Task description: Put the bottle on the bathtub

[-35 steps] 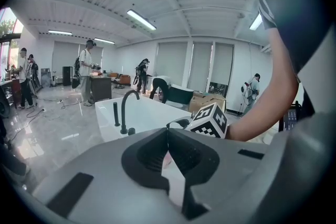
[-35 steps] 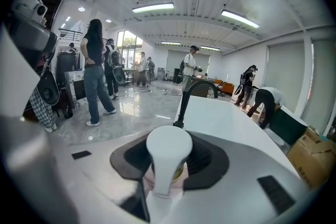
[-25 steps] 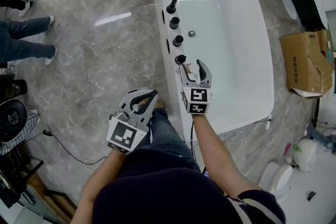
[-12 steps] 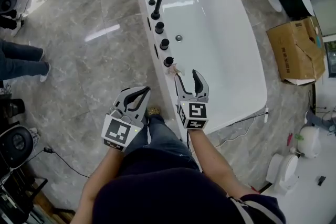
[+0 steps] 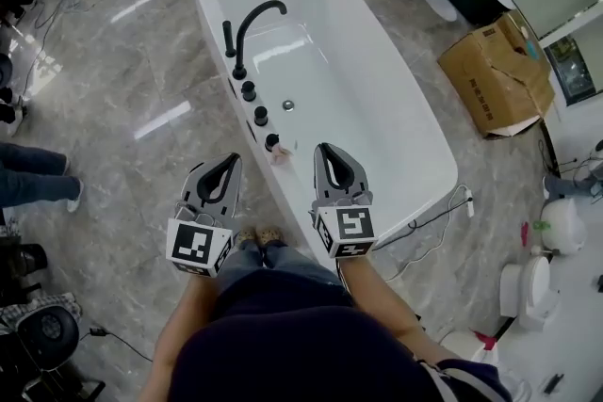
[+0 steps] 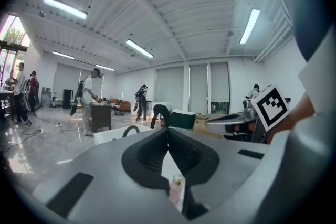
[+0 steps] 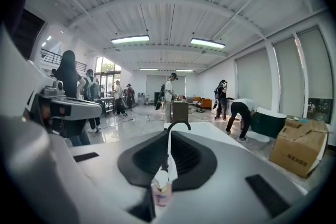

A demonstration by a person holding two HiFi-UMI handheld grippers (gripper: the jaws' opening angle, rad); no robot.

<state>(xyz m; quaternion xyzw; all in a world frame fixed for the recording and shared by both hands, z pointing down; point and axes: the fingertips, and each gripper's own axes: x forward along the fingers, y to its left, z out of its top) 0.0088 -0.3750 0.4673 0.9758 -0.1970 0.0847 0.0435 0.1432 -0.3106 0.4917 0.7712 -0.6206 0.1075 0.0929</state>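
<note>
So, progress: the bottle [image 5: 279, 155] stands on the rim of the bathtub [image 5: 377, 113] with nothing holding it, so to my eye the placing is done; all that looks left is to draw the tools away
Where the bottle is: on the tub's flat side ledge, just beside the nearest black knob [image 5: 271, 141], at the close end of the row that runs up to the black faucet [image 5: 254, 22]
Left gripper [image 5: 229, 163]: jaws closed tip to tip with nothing between them; it hangs over the floor beside the tub, clear of the rim
Right gripper [image 5: 326, 152]: jaws likewise drawn together and empty, held over the tub's near end, apart from the bottle; its own view shows the bottle beyond the tips, not in them
Between the tools: from above, the bottle sits between the two sets of tips, touching neither
Long axis: vertical, going by both gripper views; from overhead it is too small to judge
Which way it points: pale cap up, pinkish body below, base on the ledge, no lean that I can make out
Label: some print faces the right gripper, too blurred to read
</note>
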